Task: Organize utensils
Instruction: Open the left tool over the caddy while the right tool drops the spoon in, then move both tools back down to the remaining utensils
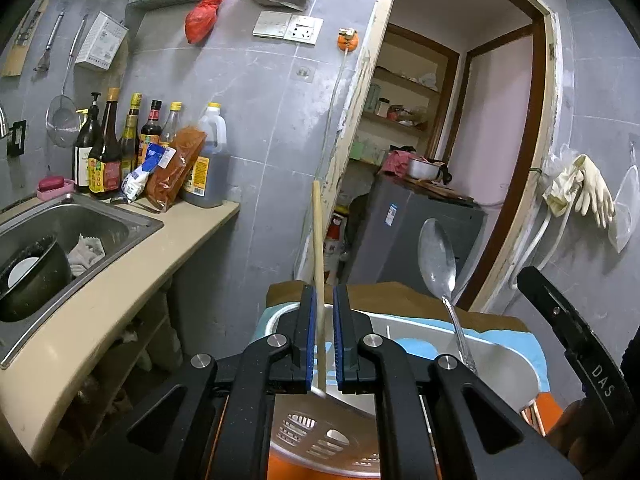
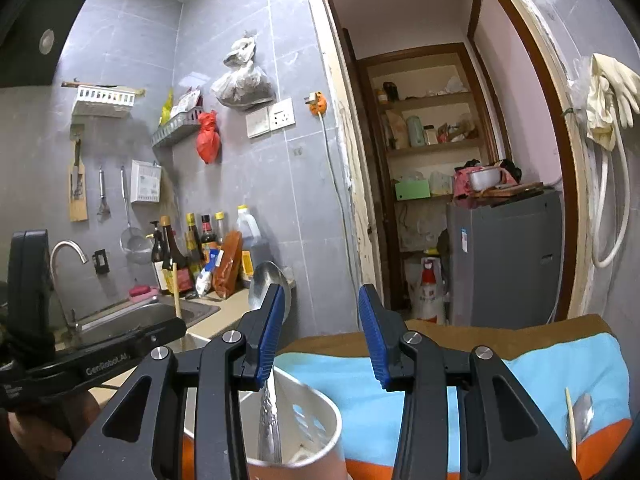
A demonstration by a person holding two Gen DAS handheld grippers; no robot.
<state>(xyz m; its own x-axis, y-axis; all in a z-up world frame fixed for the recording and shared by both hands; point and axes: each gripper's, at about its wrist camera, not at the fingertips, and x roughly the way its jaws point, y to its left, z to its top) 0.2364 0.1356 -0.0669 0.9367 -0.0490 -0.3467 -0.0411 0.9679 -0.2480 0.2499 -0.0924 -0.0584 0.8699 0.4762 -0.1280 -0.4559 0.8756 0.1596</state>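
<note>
My left gripper (image 1: 324, 332) is shut on a pale wooden chopstick (image 1: 318, 248). It holds the chopstick upright, with the lower end down in the mouth of the white perforated utensil holder (image 1: 312, 432). A metal spoon (image 1: 436, 256) stands in the same holder, bowl up, and one finger (image 1: 560, 320) of my right gripper hangs apart to its right. In the right wrist view my right gripper (image 2: 322, 332) is open over the holder (image 2: 316, 412). The spoon (image 2: 266, 284) rises behind its left pad, outside the gap. The chopstick (image 2: 176, 292) shows further left.
The holder stands on a table with a blue, orange and brown cloth (image 2: 440, 380). A second spoon (image 2: 582, 412) and chopstick (image 2: 571, 428) lie near its right edge. A sink (image 1: 80, 220), a counter (image 1: 120, 300) and bottles (image 1: 120, 148) are to the left, a grey fridge (image 2: 504, 256) behind.
</note>
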